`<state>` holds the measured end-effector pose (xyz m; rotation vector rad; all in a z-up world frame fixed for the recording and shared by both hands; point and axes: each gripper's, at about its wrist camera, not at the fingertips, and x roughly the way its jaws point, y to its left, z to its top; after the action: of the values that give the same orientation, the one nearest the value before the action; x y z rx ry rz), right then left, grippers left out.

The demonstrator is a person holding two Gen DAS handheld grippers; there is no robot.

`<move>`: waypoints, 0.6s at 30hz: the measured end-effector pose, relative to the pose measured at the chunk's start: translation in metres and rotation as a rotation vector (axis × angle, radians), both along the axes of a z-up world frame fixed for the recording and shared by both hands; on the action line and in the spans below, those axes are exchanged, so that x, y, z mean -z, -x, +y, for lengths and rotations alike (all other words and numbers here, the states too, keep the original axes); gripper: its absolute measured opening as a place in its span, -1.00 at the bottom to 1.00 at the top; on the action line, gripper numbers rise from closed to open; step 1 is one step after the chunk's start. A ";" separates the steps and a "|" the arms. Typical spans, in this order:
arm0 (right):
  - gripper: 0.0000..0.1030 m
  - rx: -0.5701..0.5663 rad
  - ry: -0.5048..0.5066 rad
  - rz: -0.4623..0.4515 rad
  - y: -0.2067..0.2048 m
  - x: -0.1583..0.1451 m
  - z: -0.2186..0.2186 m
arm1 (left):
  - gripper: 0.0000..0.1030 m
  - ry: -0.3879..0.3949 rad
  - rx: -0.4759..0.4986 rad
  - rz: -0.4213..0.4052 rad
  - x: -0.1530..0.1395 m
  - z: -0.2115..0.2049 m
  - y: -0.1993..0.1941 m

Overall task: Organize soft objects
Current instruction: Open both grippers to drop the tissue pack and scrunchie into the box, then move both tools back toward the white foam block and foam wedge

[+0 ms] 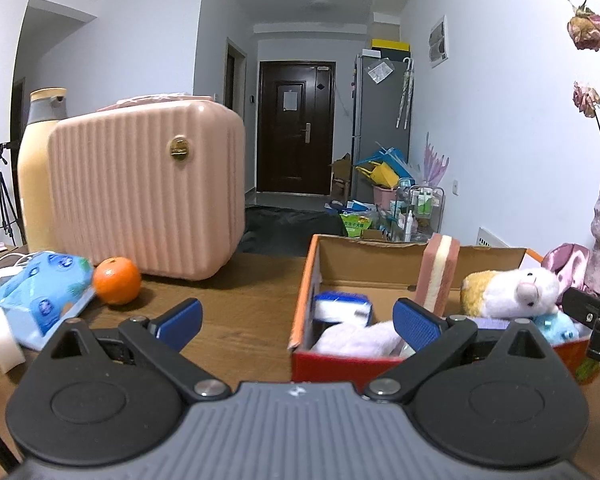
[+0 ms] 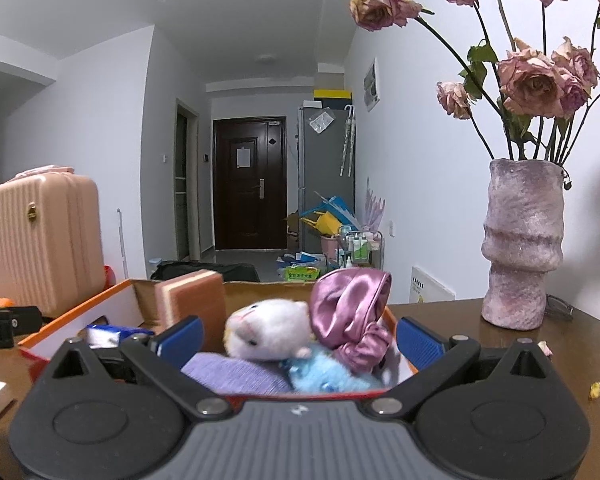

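Observation:
A red and orange cardboard box [image 1: 304,280] [image 2: 80,312] stands on the wooden table and holds soft things. Inside lie a white and yellow plush hamster [image 1: 512,292] [image 2: 268,334], a pink satin scrunchie [image 1: 568,262] [image 2: 352,312], a light blue plush [image 2: 324,372], a purple cloth [image 2: 236,374], an upright pink sponge [image 1: 436,274] [image 2: 192,304] and a blue-and-white sponge [image 1: 342,306]. My left gripper [image 1: 298,326] is open, empty, just before the box's left front corner. My right gripper [image 2: 298,340] is open, empty, over the box's near edge, with the plush toys between its fingers' line of sight.
Left of the box are an orange [image 1: 117,281], a blue tissue pack [image 1: 40,292], a white tape roll [image 1: 0,338], a pink hard case [image 1: 148,188] and a cream jug [image 1: 40,168]. A purple vase [image 2: 520,248] of dried roses stands at the right. Crumbs [image 2: 596,390] lie on the table.

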<state>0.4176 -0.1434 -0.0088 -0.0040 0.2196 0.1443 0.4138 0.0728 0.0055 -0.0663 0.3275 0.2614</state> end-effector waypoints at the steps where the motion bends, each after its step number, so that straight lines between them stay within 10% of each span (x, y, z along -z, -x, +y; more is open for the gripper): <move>1: 1.00 -0.002 -0.001 0.002 0.005 0.000 0.002 | 1.00 0.000 0.001 0.001 0.000 0.002 0.005; 18: 1.00 -0.071 0.011 0.059 0.066 0.005 0.058 | 1.00 -0.019 -0.022 0.022 -0.001 0.051 0.083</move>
<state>0.3512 -0.0859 -0.0136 -0.0182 0.2792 0.2140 0.3306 0.1233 0.0066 -0.0487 0.3459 0.2869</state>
